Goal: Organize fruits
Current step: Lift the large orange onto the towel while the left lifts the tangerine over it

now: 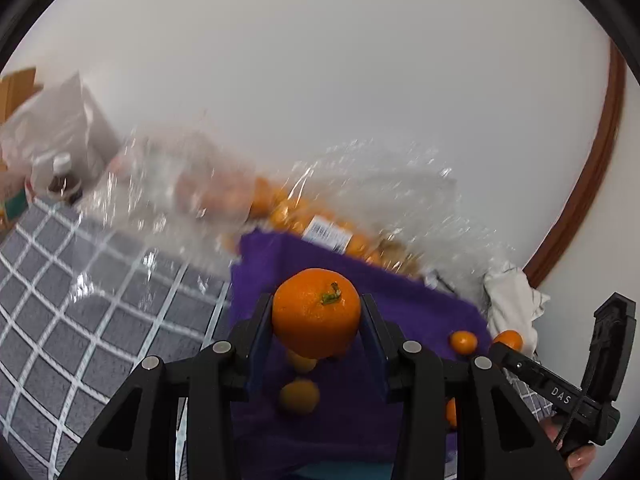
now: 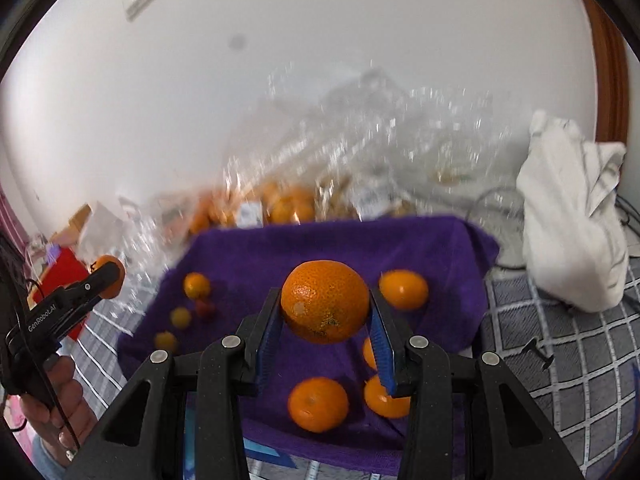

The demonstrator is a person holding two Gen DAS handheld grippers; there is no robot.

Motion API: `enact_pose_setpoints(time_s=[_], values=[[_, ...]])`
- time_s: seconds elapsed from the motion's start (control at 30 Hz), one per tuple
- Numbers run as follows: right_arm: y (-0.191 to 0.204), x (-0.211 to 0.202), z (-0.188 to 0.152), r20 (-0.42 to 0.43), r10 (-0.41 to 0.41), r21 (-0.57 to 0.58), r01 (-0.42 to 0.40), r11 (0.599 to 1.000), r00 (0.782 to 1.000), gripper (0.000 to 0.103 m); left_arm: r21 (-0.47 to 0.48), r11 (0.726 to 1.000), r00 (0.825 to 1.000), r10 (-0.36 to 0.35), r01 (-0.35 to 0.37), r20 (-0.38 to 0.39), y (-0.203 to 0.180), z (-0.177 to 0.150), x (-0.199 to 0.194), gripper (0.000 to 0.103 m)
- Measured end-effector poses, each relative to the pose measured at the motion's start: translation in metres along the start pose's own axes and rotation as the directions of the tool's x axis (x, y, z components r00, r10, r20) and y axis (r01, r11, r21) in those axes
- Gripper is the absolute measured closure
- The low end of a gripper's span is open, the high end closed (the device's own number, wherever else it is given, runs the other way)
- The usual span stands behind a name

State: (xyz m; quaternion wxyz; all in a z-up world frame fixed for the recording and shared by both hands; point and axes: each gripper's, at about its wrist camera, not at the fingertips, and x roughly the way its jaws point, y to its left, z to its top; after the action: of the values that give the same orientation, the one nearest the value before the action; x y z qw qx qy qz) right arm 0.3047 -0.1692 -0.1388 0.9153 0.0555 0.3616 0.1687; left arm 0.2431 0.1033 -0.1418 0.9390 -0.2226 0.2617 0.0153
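Observation:
My left gripper (image 1: 316, 320) is shut on a mandarin (image 1: 316, 312) with a green stem, held above the purple cloth (image 1: 400, 292). My right gripper (image 2: 326, 312) is shut on a larger mandarin (image 2: 325, 301), also above the purple cloth (image 2: 320, 244). Several loose mandarins lie on the cloth, one at the front (image 2: 318, 404) and one at the right (image 2: 404, 290), with small kumquats (image 2: 197, 285) to the left. The left gripper also shows at the left of the right wrist view (image 2: 106, 276), the right gripper at the right of the left wrist view (image 1: 508, 342).
A clear plastic bag (image 2: 288, 200) holding more oranges lies behind the cloth against the white wall. A white cloth bag (image 2: 572, 216) stands at the right. A grey checked cover (image 1: 80, 280) spreads around the cloth. Bottles and boxes (image 1: 60, 176) sit far left.

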Motion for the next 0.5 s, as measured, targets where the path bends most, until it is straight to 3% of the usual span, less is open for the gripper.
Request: enact_pose_setpoints(time_s=[0.5], values=[[0.012, 0.049, -0.021, -0.128, -0.028, -0.046, 0.023, 0.999, 0.991, 0.062, -0.014, 1.0, 1.0, 0.004, -0.004, 0.003, 0.009, -0.001, 0.009, 0.063]])
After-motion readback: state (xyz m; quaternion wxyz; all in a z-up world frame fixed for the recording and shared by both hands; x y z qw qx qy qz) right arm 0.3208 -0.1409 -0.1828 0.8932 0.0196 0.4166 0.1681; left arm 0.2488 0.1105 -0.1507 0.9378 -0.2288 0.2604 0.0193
